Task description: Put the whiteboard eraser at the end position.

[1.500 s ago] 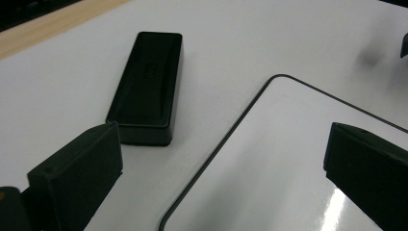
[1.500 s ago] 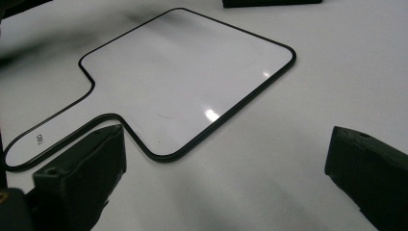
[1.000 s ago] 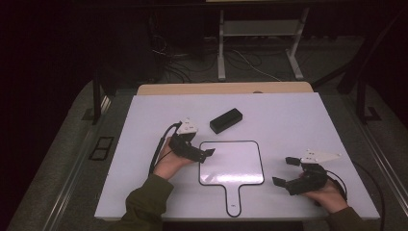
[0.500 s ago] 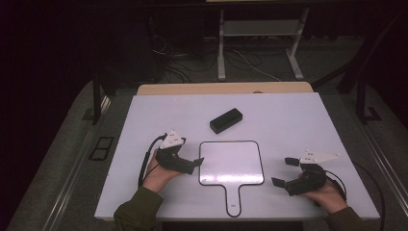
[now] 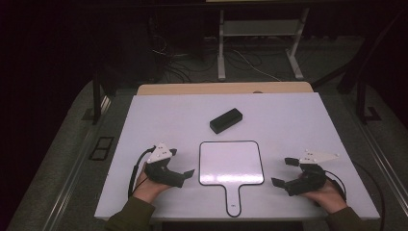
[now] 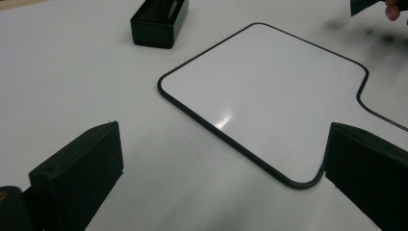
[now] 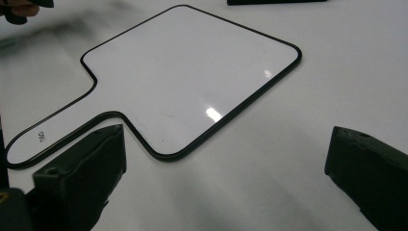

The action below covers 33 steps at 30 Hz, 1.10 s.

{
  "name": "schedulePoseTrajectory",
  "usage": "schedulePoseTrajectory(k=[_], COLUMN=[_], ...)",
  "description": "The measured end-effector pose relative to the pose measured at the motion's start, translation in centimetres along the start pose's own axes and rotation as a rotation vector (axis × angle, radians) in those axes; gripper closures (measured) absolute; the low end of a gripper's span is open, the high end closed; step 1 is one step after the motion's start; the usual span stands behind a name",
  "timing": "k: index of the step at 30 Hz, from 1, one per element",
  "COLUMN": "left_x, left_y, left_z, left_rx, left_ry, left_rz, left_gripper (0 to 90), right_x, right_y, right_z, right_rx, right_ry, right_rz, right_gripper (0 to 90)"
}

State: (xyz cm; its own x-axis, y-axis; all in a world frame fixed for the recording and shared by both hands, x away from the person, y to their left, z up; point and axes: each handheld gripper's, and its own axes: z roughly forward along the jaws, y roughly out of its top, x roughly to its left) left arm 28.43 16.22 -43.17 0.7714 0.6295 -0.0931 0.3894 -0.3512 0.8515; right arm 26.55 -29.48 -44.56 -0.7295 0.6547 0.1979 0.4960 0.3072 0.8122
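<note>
The paddle-shaped whiteboard (image 5: 231,163) lies flat at the near middle of the white desk (image 5: 288,120), handle toward me. My left claw (image 5: 185,174) rests just left of it, jaws wide, empty. My right claw (image 5: 284,172) rests to its right, jaws wide, empty. A black block (image 5: 226,120) sits beyond the whiteboard, apart.

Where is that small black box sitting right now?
In the high view, the small black box lies on the white table, just beyond the paddle-shaped whiteboard, touched by neither gripper.

Small mark on paddle whiteboard (image 7: 192,82) handle, unreadable.
</note>
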Motion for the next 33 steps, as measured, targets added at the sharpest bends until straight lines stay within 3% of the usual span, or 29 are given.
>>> schedulePoseTrajectory(k=[8,20,33], left_x=[-0.8,-1.3,-1.1], left_y=[-0.7,-1.2,-1.2], left_z=[-0.4,-0.1,0.0], left_rx=[0.009,0.078,0.076], left_ry=[-0.011,-0.017,-0.009], left_rz=[0.011,0.015,0.0], left_gripper=[0.0,0.0,0.0], right_x=[0.0,-0.1,-0.1], right_y=[0.0,-0.1,-0.2], right_z=[0.0,0.1,0.1], right_rx=[0.002,0.012,0.018], right_ry=[-0.004,-0.008,-0.006], right_rz=[0.002,0.002,0.0], right_gripper=[0.0,0.0,0.0])
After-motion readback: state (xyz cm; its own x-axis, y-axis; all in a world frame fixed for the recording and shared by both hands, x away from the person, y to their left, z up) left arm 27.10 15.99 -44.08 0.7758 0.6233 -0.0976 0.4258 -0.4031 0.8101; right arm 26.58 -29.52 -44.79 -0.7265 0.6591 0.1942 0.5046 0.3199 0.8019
